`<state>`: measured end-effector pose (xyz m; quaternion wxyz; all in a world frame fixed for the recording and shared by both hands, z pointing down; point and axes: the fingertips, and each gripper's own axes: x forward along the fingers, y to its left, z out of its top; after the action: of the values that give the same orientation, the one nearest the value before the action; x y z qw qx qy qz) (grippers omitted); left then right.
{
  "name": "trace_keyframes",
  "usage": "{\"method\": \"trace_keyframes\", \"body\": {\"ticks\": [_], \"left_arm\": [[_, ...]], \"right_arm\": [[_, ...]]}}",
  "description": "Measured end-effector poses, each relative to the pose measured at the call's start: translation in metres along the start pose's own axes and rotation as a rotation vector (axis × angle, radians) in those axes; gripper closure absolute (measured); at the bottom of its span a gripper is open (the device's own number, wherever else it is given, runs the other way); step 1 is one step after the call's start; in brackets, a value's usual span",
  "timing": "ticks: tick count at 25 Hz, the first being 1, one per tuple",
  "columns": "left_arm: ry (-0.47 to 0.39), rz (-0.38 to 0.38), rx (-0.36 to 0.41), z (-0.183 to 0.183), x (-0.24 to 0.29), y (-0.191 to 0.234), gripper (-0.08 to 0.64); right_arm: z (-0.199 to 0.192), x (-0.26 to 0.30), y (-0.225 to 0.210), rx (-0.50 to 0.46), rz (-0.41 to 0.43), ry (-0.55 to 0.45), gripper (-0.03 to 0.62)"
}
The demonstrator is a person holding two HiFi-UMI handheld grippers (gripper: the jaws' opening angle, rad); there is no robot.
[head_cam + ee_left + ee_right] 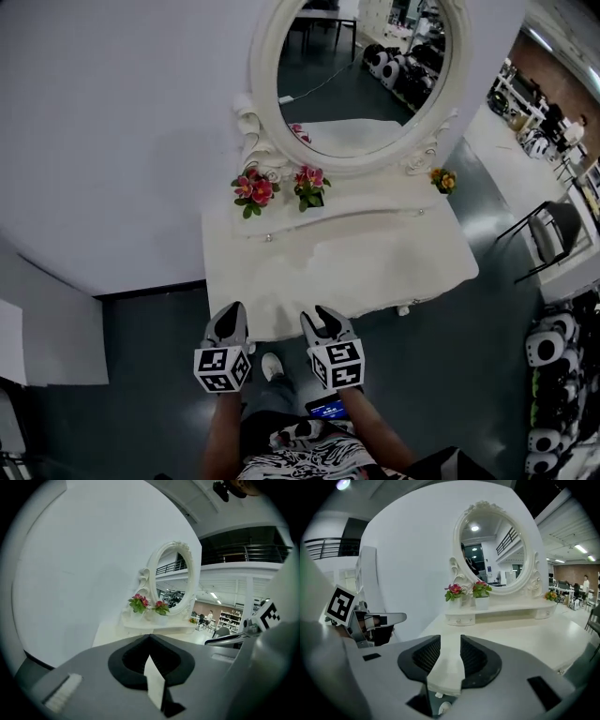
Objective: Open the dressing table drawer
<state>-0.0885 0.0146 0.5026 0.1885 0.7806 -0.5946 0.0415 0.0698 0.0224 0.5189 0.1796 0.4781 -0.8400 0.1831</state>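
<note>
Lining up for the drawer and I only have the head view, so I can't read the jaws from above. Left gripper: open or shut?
Observer: Shut. In the left gripper view, the left gripper has its tips meeting, with nothing between them.
Operator: Right one?
Observer: Open. The right gripper has its jaws apart, and only the table top shows through the gap.
Operator: Any drawer front visible?
Observer: Only a small drawer with a knob, set in the shelf under the flowers, in the right gripper view. The table's own front shows in neither gripper view.
</note>
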Motion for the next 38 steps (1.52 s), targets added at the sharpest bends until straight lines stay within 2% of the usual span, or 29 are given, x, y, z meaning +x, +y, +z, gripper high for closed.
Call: {"method": "trace_keyframes", "body": {"ticks": [7, 14, 18, 38], "left_arm": [[0.065, -0.033, -0.006, 0.010, 0.092, 0.062, 0.558], [0.107, -0.081, -0.021, 0.010, 0.141, 0.077, 0.558], [0.123, -0.087, -0.027, 0.006, 0.156, 0.082, 0.558], [0.189, -0.040, -0.065, -0.021, 0.183, 0.104, 0.558]], "right_arm": [[0.033, 0.112, -0.016, -0.007, -0.015, 0.069, 0.456], [0.044, 0.168, -0.021, 0.005, -0.031, 0.111, 0.448], [0.049, 0.183, -0.022, -0.003, -0.024, 0.115, 0.442], [0.027, 0.264, -0.032, 0.008, 0.039, 0.195, 0.434]]}}
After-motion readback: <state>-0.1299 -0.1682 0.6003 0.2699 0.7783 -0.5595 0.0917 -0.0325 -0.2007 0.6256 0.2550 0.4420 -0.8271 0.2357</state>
